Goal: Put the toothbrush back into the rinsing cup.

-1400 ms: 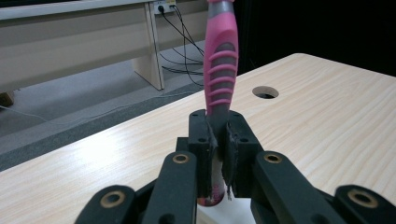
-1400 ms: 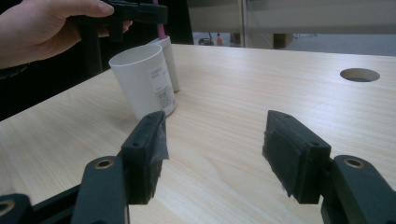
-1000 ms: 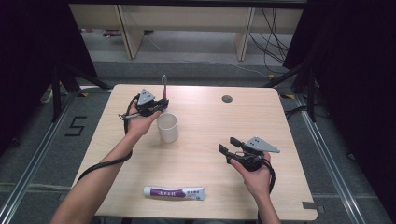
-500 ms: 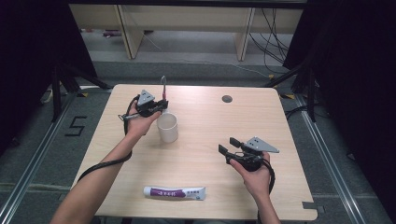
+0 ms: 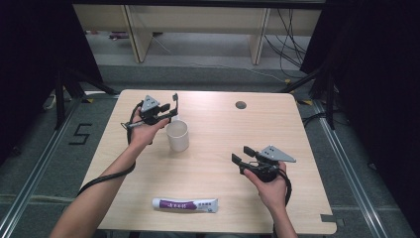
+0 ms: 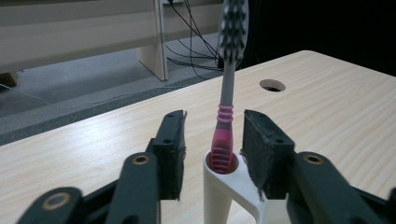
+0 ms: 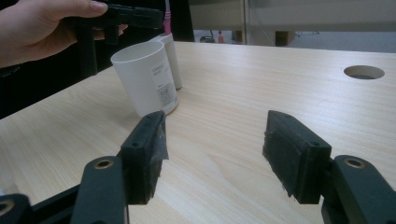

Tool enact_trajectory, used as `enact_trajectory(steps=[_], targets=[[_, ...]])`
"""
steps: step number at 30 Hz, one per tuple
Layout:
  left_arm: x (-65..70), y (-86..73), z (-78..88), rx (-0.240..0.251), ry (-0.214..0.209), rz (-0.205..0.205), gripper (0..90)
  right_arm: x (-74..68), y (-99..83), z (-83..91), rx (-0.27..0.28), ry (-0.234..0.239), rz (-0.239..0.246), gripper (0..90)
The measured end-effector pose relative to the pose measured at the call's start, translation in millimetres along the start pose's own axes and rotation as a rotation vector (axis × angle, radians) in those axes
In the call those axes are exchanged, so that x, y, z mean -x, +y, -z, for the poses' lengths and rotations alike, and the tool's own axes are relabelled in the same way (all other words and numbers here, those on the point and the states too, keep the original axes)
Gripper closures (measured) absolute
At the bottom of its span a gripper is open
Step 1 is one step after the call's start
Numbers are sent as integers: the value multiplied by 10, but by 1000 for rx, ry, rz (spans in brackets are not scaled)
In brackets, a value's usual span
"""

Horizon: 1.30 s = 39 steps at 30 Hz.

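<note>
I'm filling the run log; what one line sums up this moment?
left gripper: jaws just opened, clear of pink-and-grey toothbrush | toothbrush: upright in white plastic holder | right gripper: open, empty

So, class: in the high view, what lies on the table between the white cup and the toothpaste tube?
Nothing: in the high view, bare wood separates the white cup from the toothpaste tube.
</note>
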<state>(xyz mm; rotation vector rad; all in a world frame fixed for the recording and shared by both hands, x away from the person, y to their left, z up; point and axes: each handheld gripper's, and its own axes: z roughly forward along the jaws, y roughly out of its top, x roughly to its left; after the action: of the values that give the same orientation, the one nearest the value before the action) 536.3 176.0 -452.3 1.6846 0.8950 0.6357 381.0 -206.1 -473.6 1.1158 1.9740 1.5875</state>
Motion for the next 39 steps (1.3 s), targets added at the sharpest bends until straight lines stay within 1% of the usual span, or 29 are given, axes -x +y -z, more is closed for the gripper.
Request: enact_trajectory(steps=[2,3,4,6,8,11,12,13,15,16,19,20,21,22,23,24,26,27,28,30,31,32,33,34,35,36,37,38,39], targets=[[5,16,36,5,3,-4,518,3,1,-1,5,-5,5,396],[9,22,56,6,3,1,502,13,8,16,-8,-16,20,396],[9,28,85,5,9,3,491,-4,5,9,-11,4,-13,396],[8,34,139,9,27,-4,469,-7,9,14,-13,4,-20,396],[25,35,198,4,23,-2,459,-2,9,11,-12,4,-15,396],[44,32,267,1,20,-18,444,-1,11,8,-15,3,-11,395],[-124,108,310,-14,45,-281,442,0,12,8,-15,2,-10,395],[-120,107,331,-15,46,-282,438,-2,12,8,-16,2,-12,395],[-99,103,378,-15,12,-275,428,-3,15,11,-20,2,-16,394],[83,25,402,-4,14,-7,423,-4,16,12,-21,3,-18,394],[87,48,484,2,-1,-60,404,-5,19,9,-21,-2,-21,389],[108,50,518,-10,-7,-54,402,-4,27,11,-28,-3,-15,390],[136,46,549,-16,-17,-32,401,3,37,20,-28,-9,-4,389],[143,52,585,-22,-15,-39,401,15,38,18,-22,-12,13,389],[148,56,616,-22,-17,-43,400,13,40,12,-16,-6,4,389],[156,58,649,-24,-21,-39,401,15,43,13,-14,-15,5,388],[169,59,705,-27,-27,-39,400,25,45,21,-19,-12,6,388],[177,56,742,-27,-35,-44,400,27,50,31,-28,-15,1,388],[185,56,769,-33,-33,-47,400,36,48,28,-25,-19,9,387],[213,52,828,-35,-40,-60,396,40,47,32,-31,-27,9,386],[229,50,853,-29,-49,-64,394,24,45,31,-40,-11,-26,385],[247,49,884,-33,-54,-67,391,41,45,33,-33,-25,-3,385],[265,48,913,-32,-60,-68,389,49,40,26,-27,-19,-1,385],[289,42,947,-31,-65,-73,387,54,36,23,-25,-28,5,385],[312,34,973,-33,-73,-72,384,31,26,20,-31,-15,-37,384],[328,26,992,-36,-78,-72,380,46,29,28,-36,-22,-19,384],[357,7,1020,-41,-88,-74,377,51,23,25,-32,-26,-16,384],[382,-13,1049,-55,-98,-82,374,38,3,16,-27,-19,-46,383],[397,-28,1063,-57,-108,-82,373,66,1,27,-35,-16,-23,384]])
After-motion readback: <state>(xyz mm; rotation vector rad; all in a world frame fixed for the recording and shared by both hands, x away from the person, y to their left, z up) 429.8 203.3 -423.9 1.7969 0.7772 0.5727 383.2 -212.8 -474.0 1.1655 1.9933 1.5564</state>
